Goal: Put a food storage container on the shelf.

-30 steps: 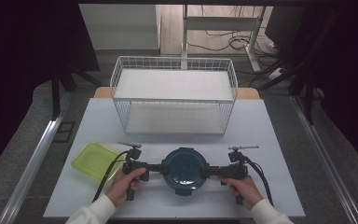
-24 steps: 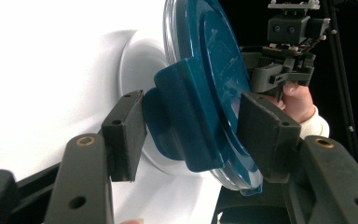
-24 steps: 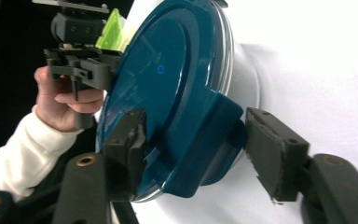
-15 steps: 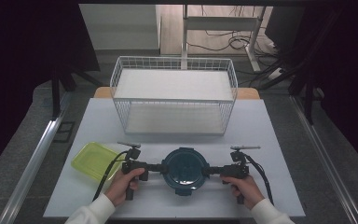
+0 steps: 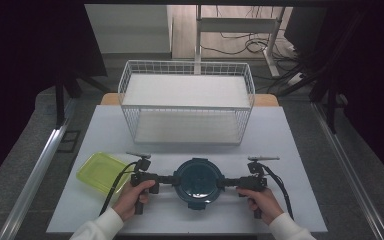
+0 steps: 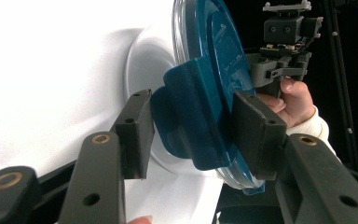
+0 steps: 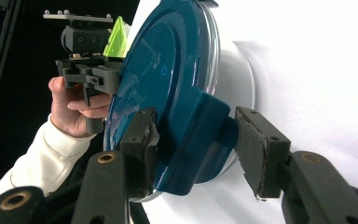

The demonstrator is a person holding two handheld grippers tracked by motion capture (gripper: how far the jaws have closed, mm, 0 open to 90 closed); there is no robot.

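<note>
Both hands are on the round teal-lidded container (image 5: 197,180), one gripper at each side latch, so this reads as the latch step: either snapping the side flaps down or prising them up. I cannot tell which from here.

Starting left of the container: the yellow-green tray (image 5: 101,171) lies on the white tabletop (image 5: 290,150), just beyond the person's left hand (image 5: 136,194). That hand brings the left gripper (image 5: 167,179) in against the container's left edge. In the left gripper view the jaws stand about half open, straddling the teal latch flap (image 6: 186,126); the far pad (image 6: 254,135) lies against the lid side, while the near pad (image 6: 135,133) sits just beside the flap, contact too close to call.

The container itself sits at the near middle of the tabletop, well in front of the white wire basket (image 5: 187,102).

Right of the container: the right hand (image 5: 260,200) mirrors the move, the right gripper (image 5: 227,182) at the opposite latch. In the right gripper view its jaws are also partly open around the flap (image 7: 205,140); one pad (image 7: 140,140) presses the lid's top face, the other pad (image 7: 261,149) stands a little clear.

Next, I judge, both grippers need to close evenly on their flaps, then lever together so the container does not slide sideways.
</note>
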